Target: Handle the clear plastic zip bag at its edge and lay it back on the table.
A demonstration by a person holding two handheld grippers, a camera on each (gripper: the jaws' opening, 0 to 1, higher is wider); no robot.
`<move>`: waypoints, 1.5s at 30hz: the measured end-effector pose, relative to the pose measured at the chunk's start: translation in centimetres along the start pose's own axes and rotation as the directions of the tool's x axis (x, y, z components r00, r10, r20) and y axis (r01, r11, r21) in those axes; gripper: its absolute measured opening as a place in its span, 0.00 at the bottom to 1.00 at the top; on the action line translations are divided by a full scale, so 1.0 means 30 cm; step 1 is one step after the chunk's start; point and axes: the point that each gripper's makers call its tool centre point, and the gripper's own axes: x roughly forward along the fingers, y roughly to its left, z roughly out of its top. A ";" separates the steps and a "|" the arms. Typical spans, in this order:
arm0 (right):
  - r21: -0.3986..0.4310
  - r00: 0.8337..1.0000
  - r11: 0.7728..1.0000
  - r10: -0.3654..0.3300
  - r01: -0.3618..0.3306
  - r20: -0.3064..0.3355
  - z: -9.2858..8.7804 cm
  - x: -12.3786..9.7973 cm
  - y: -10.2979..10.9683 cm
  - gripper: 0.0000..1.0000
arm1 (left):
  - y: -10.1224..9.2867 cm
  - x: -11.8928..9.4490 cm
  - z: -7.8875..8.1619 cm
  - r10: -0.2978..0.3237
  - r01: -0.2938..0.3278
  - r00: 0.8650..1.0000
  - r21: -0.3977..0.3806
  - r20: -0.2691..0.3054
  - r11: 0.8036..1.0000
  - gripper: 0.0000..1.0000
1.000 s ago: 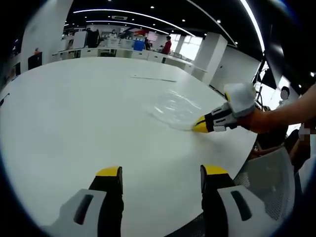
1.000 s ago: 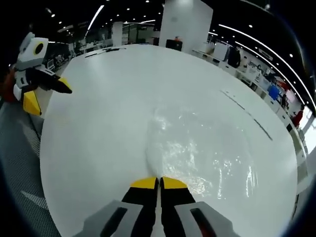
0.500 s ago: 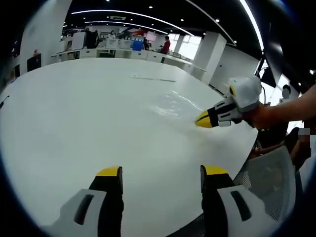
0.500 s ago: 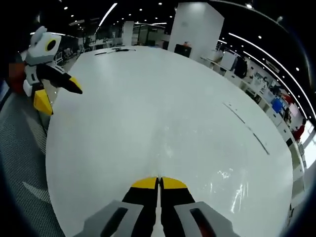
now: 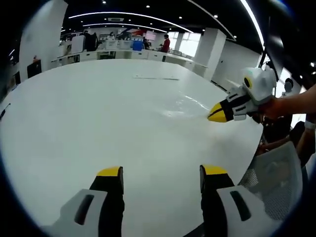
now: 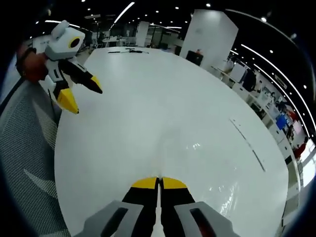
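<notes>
Left gripper view looks along the left gripper (image 5: 160, 173), whose two yellow-tipped jaws stand wide apart above the white table (image 5: 89, 108) with nothing between them and nothing touching them. At the right of that view the right gripper (image 5: 217, 113) comes in, held by a person's hand (image 5: 279, 106), its yellow tips pressed together and raised a little off the tabletop. From those tips the clear plastic zip bag (image 5: 185, 106) stretches away toward the middle of the table, showing as a faint glossy sheet with bright glints; its far part seems to lie on the surface, though how much of it is lifted cannot be told.

In the right gripper view the right gripper (image 6: 159, 183) has its jaws clenched with no gap, pinching the near edge of the bag (image 6: 197, 148), which is nearly invisible there apart from a few shiny spots on the table (image 6: 148, 89). The left gripper (image 6: 84, 91) appears at the upper left, spread open, hovering near the table's edge beside a mesh chair back (image 6: 29, 163).
</notes>
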 end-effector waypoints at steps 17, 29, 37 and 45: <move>-0.106 0.999 0.994 0.015 -0.011 0.040 0.091 -0.091 0.009 0.00 | 0.010 0.123 0.162 -0.030 0.025 0.999 0.154 0.025 0.988 0.60; -0.136 0.998 0.990 0.047 -0.041 0.045 0.110 -0.171 0.053 0.00 | -0.014 0.230 0.262 -0.099 0.081 0.995 0.419 0.020 0.904 0.58; -0.146 0.998 0.988 0.052 -0.045 0.047 0.121 -0.204 0.053 0.00 | -0.078 0.259 0.263 -0.149 0.132 0.989 0.512 -0.008 0.849 0.54; -0.173 0.997 0.983 0.067 -0.059 0.045 0.137 -0.237 0.073 0.00 | -0.127 0.283 0.263 -0.183 0.175 0.982 0.641 -0.054 0.747 0.50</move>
